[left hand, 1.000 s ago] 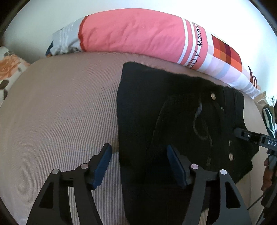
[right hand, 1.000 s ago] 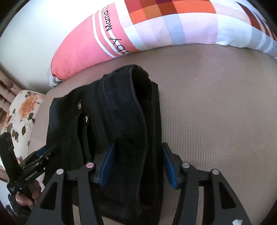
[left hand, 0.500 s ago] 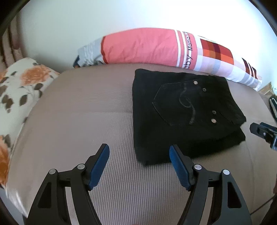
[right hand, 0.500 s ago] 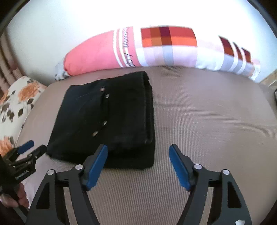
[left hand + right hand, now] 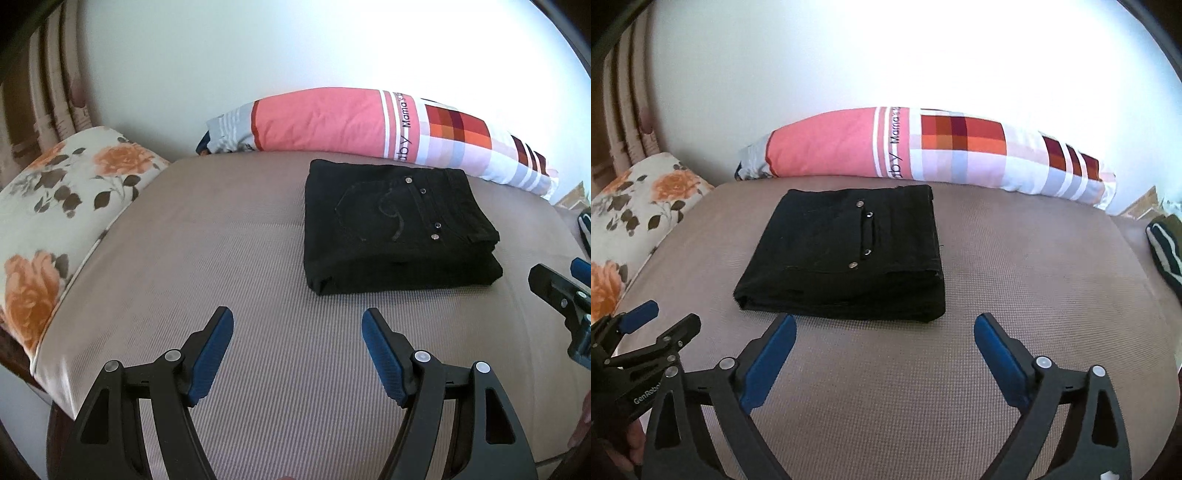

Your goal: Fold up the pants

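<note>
Black pants [image 5: 391,229] lie folded into a compact rectangle on the beige ribbed mattress [image 5: 221,258], back pocket and metal rivets facing up. They also show in the right wrist view [image 5: 846,254]. My left gripper [image 5: 297,325] is open and empty, held above the mattress in front of the pants and apart from them. My right gripper [image 5: 884,332] is open and empty, just in front of the pants' near edge. The right gripper's tip shows at the right edge of the left wrist view [image 5: 561,295]; the left gripper shows at the lower left of the right wrist view [image 5: 646,332].
A long pink, white and checked pillow [image 5: 369,129] lies along the wall behind the pants. A floral cushion [image 5: 55,206] is at the left end. A dark striped item [image 5: 1167,251] sits at the mattress's right edge.
Both grippers let go of the pants and pulled back and up. The folded pants stay flat on the mattress and now look farther away in both views.
</note>
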{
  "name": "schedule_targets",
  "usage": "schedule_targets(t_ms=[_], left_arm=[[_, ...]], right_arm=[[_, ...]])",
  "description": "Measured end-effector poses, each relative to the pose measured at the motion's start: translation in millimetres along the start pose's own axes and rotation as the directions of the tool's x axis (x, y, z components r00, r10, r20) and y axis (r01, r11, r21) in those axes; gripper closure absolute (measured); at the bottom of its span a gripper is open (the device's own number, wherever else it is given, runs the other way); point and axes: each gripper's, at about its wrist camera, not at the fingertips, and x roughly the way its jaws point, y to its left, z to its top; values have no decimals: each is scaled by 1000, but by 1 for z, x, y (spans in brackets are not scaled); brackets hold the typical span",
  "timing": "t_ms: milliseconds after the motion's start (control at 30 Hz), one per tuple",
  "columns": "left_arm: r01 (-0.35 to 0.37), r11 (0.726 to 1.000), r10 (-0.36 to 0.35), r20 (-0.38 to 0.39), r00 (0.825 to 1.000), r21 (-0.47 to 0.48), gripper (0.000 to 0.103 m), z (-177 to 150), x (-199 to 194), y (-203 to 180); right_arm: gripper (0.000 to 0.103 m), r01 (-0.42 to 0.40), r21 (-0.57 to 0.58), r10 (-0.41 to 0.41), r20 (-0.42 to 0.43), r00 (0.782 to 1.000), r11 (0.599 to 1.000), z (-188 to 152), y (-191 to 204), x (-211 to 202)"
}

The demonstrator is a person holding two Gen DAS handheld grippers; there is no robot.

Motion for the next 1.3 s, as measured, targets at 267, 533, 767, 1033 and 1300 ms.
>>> schedule_targets(t_ms=[267, 533, 767, 1033, 1300], left_arm=[[-10, 1000, 10, -10, 1000, -4, 30, -12, -4, -1], [-18, 1000, 18, -4, 1000, 11, 30, -15, -5, -5], [-21, 1000, 21, -6, 1000, 17, 30, -17, -4, -8], [-27, 999, 27, -9, 1000, 26, 30, -19, -3, -9], [-26, 999, 27, -11, 1000, 31, 30, -22, -3, -9]], right_arm=[[5, -11, 25, 11, 12, 1000, 1000, -10, 4, -6], [4, -23, 18, 22, 10, 1000, 1000, -18, 6, -3], [4, -11, 3, 11, 19, 1000, 1000, -20, 8, -5], [4, -9, 12, 9, -4, 1000, 1000, -25, 8, 1], [4, -9, -2, 9, -27, 1000, 1000, -28, 11, 6]])
